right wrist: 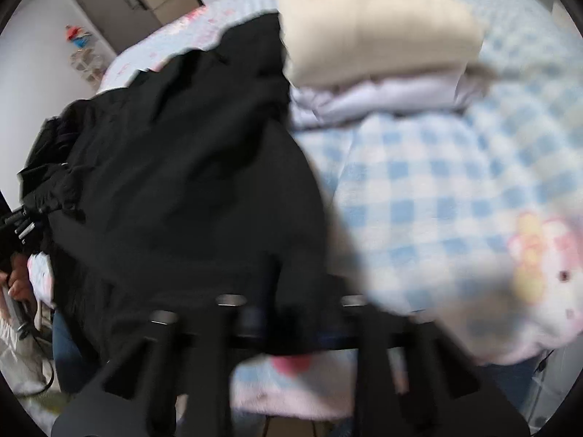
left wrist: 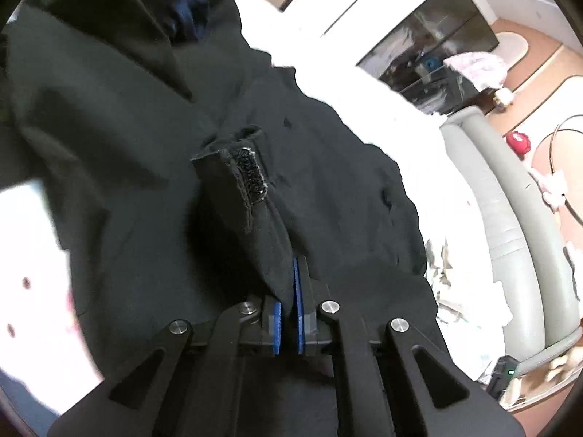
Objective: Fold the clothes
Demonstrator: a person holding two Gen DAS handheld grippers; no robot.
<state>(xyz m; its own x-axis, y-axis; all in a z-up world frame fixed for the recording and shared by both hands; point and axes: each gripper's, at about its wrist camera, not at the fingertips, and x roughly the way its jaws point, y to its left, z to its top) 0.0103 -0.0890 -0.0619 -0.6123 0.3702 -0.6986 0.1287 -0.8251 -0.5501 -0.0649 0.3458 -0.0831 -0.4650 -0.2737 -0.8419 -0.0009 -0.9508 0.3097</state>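
Left wrist view: the left gripper [left wrist: 288, 313] is clamped on a sleeve cuff [left wrist: 247, 196] with a velcro tab [left wrist: 251, 174], part of the black jacket [left wrist: 127, 127] spread over the bed [left wrist: 364, 83].

Right wrist view, blurred: the jacket lies on the checked blanket [right wrist: 437, 200], draped over the right gripper [right wrist: 288, 313], so I cannot tell its jaw state; folded cream and white clothes [right wrist: 375, 51] sit beside the jacket

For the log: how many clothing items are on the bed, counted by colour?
Black: 1, the black jacket
Cream: 1, the folded cream garment
Pale lilac: 1, the folded lilac garment beneath the cream one
Total: 3
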